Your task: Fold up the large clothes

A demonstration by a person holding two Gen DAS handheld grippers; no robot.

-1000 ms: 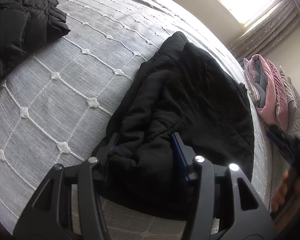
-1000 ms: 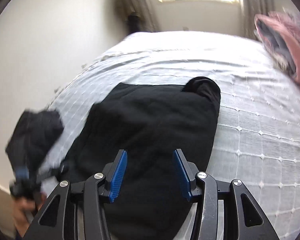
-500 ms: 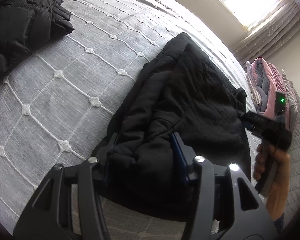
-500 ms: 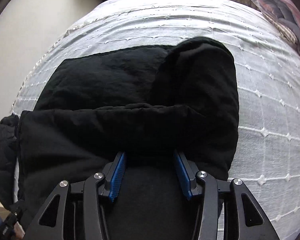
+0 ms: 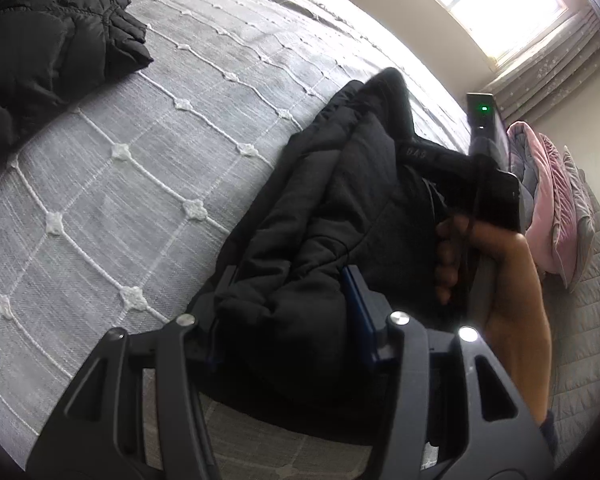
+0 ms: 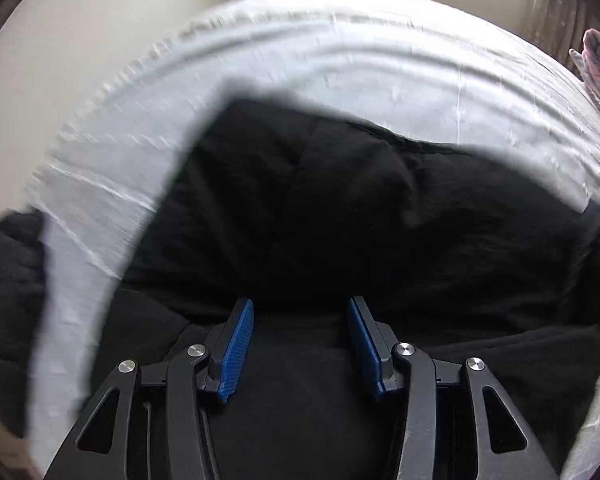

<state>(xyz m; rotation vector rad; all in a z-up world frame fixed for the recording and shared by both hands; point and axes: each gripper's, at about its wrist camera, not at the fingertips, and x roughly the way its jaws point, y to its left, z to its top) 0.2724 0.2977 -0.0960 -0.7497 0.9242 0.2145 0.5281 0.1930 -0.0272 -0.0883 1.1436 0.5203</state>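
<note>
Between the blue pads of my left tongs sits a bunched fold of the black jacket, pinched at its near edge. My right tongs hover half spread over the same jacket, nothing gripped. It lies on the grey bed; another dark coat rests well apart, pink bedding beyond.

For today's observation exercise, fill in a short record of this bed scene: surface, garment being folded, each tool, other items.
surface: grey quilted bedspread
garment: black padded jacket, partly folded, lying on the bedspread
left tool: closed on a bunched jacket edge
right tool: jaws apart over the jacket, grip not clear
other items: second black jacket at the far corner; pink bedding by the window
</note>
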